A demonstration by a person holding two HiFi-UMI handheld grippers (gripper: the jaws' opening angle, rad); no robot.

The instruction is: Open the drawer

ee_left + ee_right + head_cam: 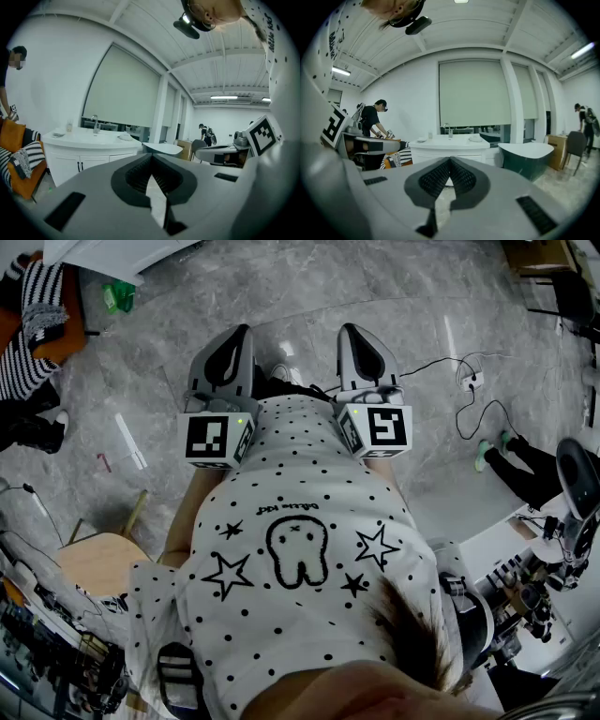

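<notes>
No drawer shows plainly in any view. A white vanity cabinet [79, 161] with a basin and tap stands across the room; it also appears in the right gripper view [450, 149], well beyond both grippers. I hold the left gripper [232, 336] and the right gripper [354, 334] side by side close to my dotted shirt [300, 549], above the grey marble floor. The left gripper [152, 157] has its jaws closed tip to tip with nothing between them. The right gripper [450, 161] looks the same, shut and empty.
A person in striped clothes [28, 324] sits at the far left. A wooden chair [94, 563] is at lower left. A power strip with cables [472, 381] lies on the floor at right, near someone's feet [492, 451]. A dark tub-like table [525, 157] stands beside the vanity.
</notes>
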